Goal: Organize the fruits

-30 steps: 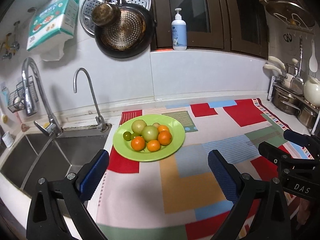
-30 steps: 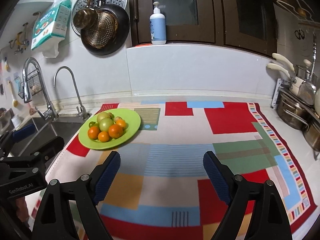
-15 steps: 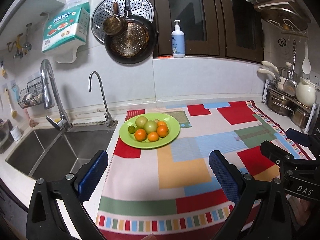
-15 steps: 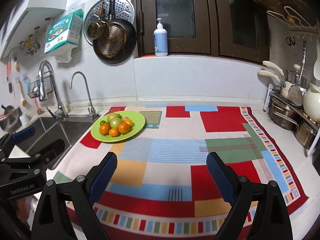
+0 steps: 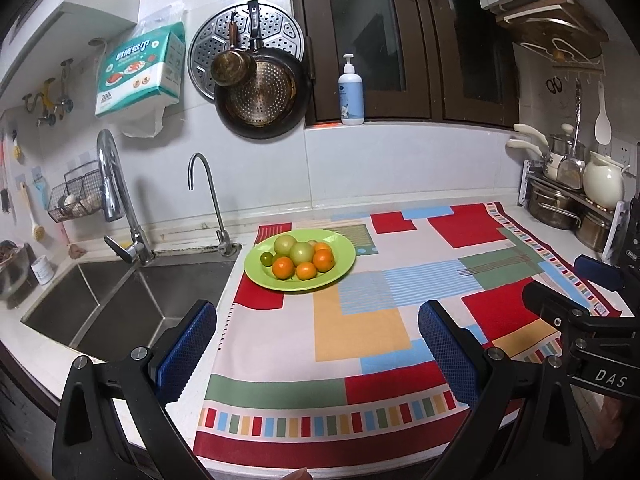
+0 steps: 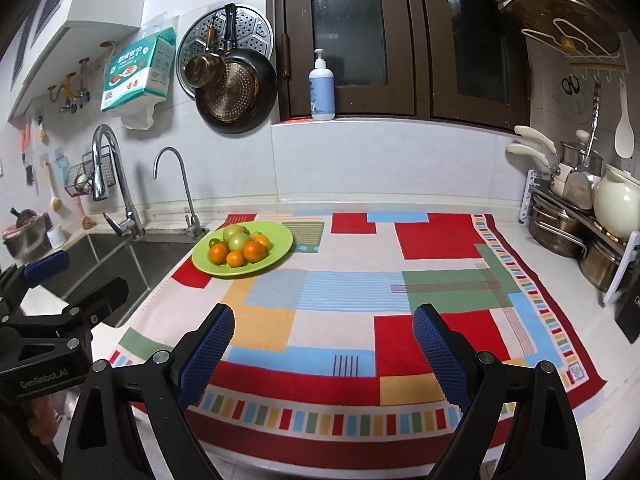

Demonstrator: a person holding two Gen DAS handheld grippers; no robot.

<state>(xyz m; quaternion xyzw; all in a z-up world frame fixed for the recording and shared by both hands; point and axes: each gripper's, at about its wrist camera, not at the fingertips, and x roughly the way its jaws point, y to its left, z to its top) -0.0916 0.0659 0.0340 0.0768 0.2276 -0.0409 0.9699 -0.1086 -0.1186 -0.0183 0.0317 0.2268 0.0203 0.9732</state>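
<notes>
A green plate (image 5: 340, 270) (image 6: 276, 258) sits at the far left corner of a patchwork cloth (image 5: 360, 332) (image 6: 352, 300), next to the sink. On it lie several oranges (image 5: 283, 267) (image 6: 254, 251) and green fruits (image 5: 301, 252) (image 6: 239, 241). My left gripper (image 5: 318, 354) is open and empty, held back over the cloth's front edge, well short of the plate. My right gripper (image 6: 324, 354) is open and empty, over the front middle of the cloth. Each gripper shows at the side of the other's view.
A steel double sink (image 5: 120, 304) with two taps (image 5: 116, 200) lies left of the plate. A rack of pots and a white jug (image 6: 616, 208) stands at the right. Pans (image 5: 262, 96) and a soap bottle (image 5: 351, 96) are on the back wall.
Both grippers have pulled back and up from the plate. The fruit looks smaller and the cloth's striped front edge has come into view. The plate and fruit have not moved.
</notes>
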